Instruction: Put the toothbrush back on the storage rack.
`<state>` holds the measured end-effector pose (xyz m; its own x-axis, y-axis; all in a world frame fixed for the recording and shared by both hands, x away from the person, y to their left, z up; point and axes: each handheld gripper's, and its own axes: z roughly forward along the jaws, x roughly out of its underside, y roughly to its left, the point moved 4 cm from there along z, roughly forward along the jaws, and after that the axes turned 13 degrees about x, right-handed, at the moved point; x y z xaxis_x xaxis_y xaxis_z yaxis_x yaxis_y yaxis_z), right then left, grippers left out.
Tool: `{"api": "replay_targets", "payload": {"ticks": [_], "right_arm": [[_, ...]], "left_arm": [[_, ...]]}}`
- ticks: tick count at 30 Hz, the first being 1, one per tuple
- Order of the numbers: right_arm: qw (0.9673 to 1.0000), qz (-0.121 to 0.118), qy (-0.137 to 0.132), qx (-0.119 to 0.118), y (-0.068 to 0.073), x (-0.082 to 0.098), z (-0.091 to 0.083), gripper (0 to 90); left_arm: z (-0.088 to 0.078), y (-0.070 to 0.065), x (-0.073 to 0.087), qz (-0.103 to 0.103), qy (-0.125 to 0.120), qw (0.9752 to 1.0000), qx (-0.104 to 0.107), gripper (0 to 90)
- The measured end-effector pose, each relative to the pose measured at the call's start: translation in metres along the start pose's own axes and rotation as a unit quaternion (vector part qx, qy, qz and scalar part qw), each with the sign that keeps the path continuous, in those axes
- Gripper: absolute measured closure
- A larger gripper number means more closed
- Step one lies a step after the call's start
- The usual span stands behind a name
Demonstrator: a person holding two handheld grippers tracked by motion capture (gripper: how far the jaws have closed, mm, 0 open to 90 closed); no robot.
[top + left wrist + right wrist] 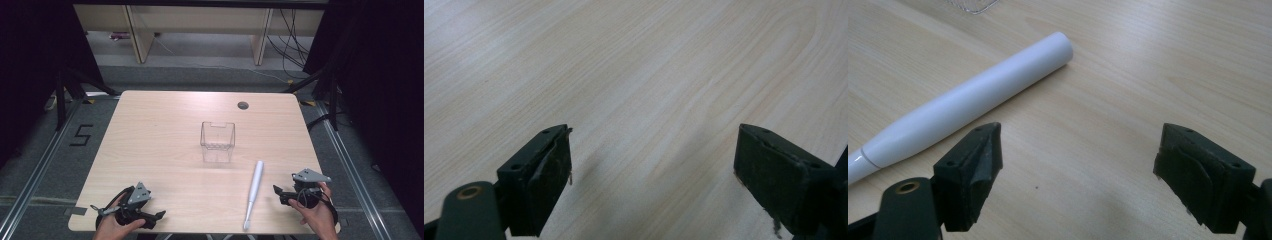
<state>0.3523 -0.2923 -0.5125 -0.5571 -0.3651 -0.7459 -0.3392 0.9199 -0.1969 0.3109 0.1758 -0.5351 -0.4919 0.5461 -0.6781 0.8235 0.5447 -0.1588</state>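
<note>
A white electric toothbrush [254, 190] lies flat on the wooden table [165, 135], handle toward the far side, brush head toward the near edge. Behind it stands a clear plastic cup-like container [217, 141], upright and empty. My right gripper [280, 192] rests near the front right corner, just right of the toothbrush, jaws open with nothing between them. In the right gripper view the toothbrush handle [968, 97] lies beyond the left jaw, with the right gripper [1078, 170] over bare wood. My left gripper [156, 216] sits at the front left, open and empty; the left gripper [654, 170] faces bare wood.
A round cable hole [243, 105] is in the table's far right part. Beyond the table are wooden furniture legs [140, 40] and cables on the floor. A floor mark like a "5" [81, 135] lies left of the table.
</note>
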Motion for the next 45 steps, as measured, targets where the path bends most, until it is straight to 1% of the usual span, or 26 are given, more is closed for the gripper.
{"api": "replay_targets", "payload": {"ticks": [1,6,8,9,13,15,17,18,21,24,25,26,29,32,33,34,36,37,38,39,40,41,42,43,44,45], "right_arm": [[0.9999,0.012,0.003,-0.004,0.002,0.000,0.000,19.4],[1.0000,-0.006,-0.004,-0.004,0.002,-0.003,0.002,20.7],[0.9999,-0.009,-0.005,-0.005,0.003,-0.005,0.003,20.7],[0.9999,0.000,-0.005,-0.010,0.005,-0.007,0.004,20.7],[0.9998,-0.011,-0.009,-0.013,0.006,-0.011,0.007,21.2],[0.9997,-0.008,-0.005,-0.020,0.009,-0.012,0.009,24.8],[0.9994,-0.020,-0.008,-0.025,0.009,-0.014,0.010,25.8],[0.9995,-0.008,-0.003,-0.029,0.013,-0.014,0.010,25.7],[0.9993,-0.022,-0.011,-0.027,0.011,-0.019,0.011,26.6],[0.9993,-0.005,-0.004,-0.038,0.017,-0.024,0.010,30.8],[0.9991,-0.012,-0.011,-0.038,0.017,-0.026,0.011,32.1],[0.9989,-0.007,-0.008,-0.046,0.019,-0.028,0.010,34.7],[0.9981,-0.015,-0.014,-0.058,0.021,-0.033,0.014,40.6],[0.9980,-0.027,-0.014,-0.055,0.019,-0.037,0.019,44.6],[0.9985,-0.028,-0.017,-0.044,0.018,-0.038,0.019,45.1],[0.9986,-0.018,-0.018,-0.045,0.019,-0.039,0.020,45.5],[0.9988,-0.021,-0.018,-0.041,0.017,-0.040,0.022,47.0],[0.9988,-0.014,-0.014,-0.046,0.019,-0.040,0.024,48.1],[0.9989,0.005,0.002,-0.046,0.021,-0.040,0.022,49.1],[0.9984,-0.018,-0.013,-0.052,0.019,-0.041,0.025,50.7],[0.9988,-0.003,-0.005,-0.048,0.021,-0.041,0.024,52.5],[0.9981,-0.022,-0.009,-0.056,0.020,-0.043,0.026,54.1],[0.9985,-0.022,-0.016,-0.048,0.021,-0.044,0.028,56.6],[0.9978,-0.040,-0.023,-0.047,0.020,-0.046,0.030,58.4],[0.9981,-0.035,-0.020,-0.047,0.022,-0.047,0.030,61.2],[0.9979,-0.039,-0.019,-0.049,0.024,-0.048,0.032,63.9]], "left_arm": [[0.000,0.000,0.000,0.001,0.001,1.0000,0.001,14.8],[0.000,0.000,0.000,0.001,-0.001,1.0000,0.000,14.8],[0.000,0.000,0.000,-0.002,-0.001,1.0000,-0.001,14.8],[0.000,0.000,0.001,-0.001,0.001,1.0000,-0.001,14.8],[0.000,0.000,0.001,-0.001,0.005,1.0000,0.002,14.8],[0.000,0.000,0.001,-0.001,0.007,1.0000,0.001,14.8],[0.000,0.000,0.001,-0.001,0.006,1.0000,0.000,14.8],[-0.001,0.000,0.001,-0.001,0.006,1.0000,0.000,14.8],[0.000,0.000,0.001,-0.002,0.005,1.0000,0.000,14.8],[0.000,0.001,0.001,-0.003,0.006,1.0000,0.001,14.8],[0.000,0.001,0.001,-0.003,0.006,1.0000,0.001,14.8],[0.000,0.001,0.001,-0.003,0.006,1.0000,0.000,14.8],[-0.001,0.001,0.001,-0.003,0.005,1.0000,0.000,14.8],[0.000,0.001,0.001,-0.005,0.004,1.0000,0.000,14.7],[0.000,0.001,0.001,-0.005,0.004,1.0000,0.000,14.8],[-0.001,0.001,0.001,-0.002,0.007,1.0000,0.000,14.8],[-0.001,0.001,0.001,-0.003,0.006,1.0000,-0.001,14.8],[0.000,0.001,0.000,-0.004,0.004,1.0000,0.000,14.8],[0.000,0.001,0.001,-0.004,0.004,1.0000,0.000,14.8],[0.000,0.001,0.000,-0.005,0.004,1.0000,0.000,14.8],[0.000,0.001,0.000,-0.005,0.004,1.0000,-0.001,14.8],[0.000,0.001,0.000,-0.004,0.005,1.0000,0.000,14.7],[0.000,0.001,0.001,-0.002,0.006,1.0000,0.000,14.8],[0.000,0.001,0.001,-0.002,0.006,1.0000,0.000,14.8],[0.000,0.001,0.000,-0.004,0.004,1.0000,0.000,14.8],[0.000,0.001,0.000,-0.004,0.004,1.0000,0.000,14.8]]}}
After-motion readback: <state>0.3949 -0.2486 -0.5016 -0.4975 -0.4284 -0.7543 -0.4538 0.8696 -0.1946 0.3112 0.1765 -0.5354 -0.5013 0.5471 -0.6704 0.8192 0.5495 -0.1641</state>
